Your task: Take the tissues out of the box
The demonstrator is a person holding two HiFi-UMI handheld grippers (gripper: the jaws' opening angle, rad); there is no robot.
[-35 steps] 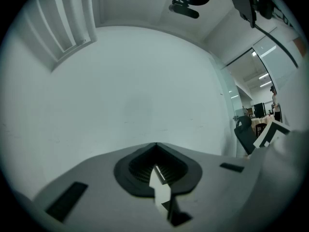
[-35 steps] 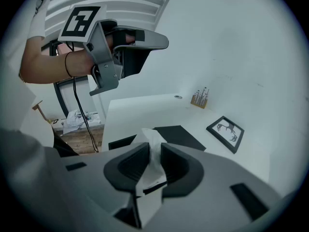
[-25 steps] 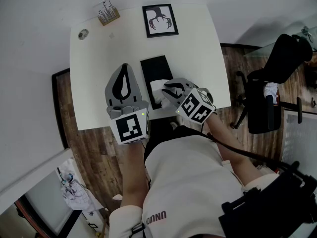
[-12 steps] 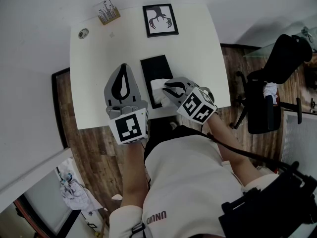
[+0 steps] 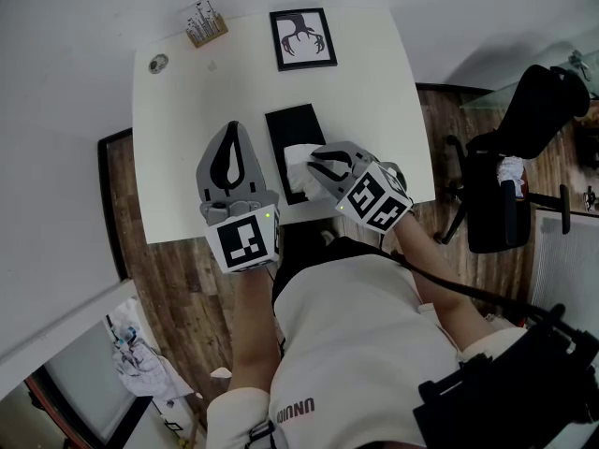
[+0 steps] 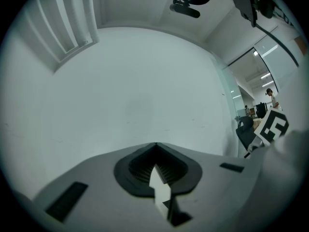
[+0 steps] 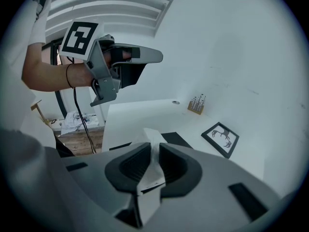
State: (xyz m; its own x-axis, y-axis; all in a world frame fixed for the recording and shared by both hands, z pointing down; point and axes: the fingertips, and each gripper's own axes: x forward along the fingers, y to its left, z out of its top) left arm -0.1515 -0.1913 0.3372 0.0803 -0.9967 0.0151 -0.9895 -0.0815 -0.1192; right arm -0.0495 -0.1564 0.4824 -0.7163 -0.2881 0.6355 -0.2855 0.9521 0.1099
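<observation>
My right gripper (image 7: 151, 146), fingers clamped on a tissue (image 5: 296, 165) standing out of the box (image 5: 298, 124) on the bench (image 5: 178, 110), tilts down for the pull, while my left gripper (image 5: 233, 129), fingers together and empty, hangs level alongside, clear of it.

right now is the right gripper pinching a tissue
Yes, the right gripper has its jaws closed on a tissue that sticks up between them.

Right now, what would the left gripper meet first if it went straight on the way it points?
Probably the white wall: the left gripper points level above the table, and nothing closer shows ahead.
</observation>
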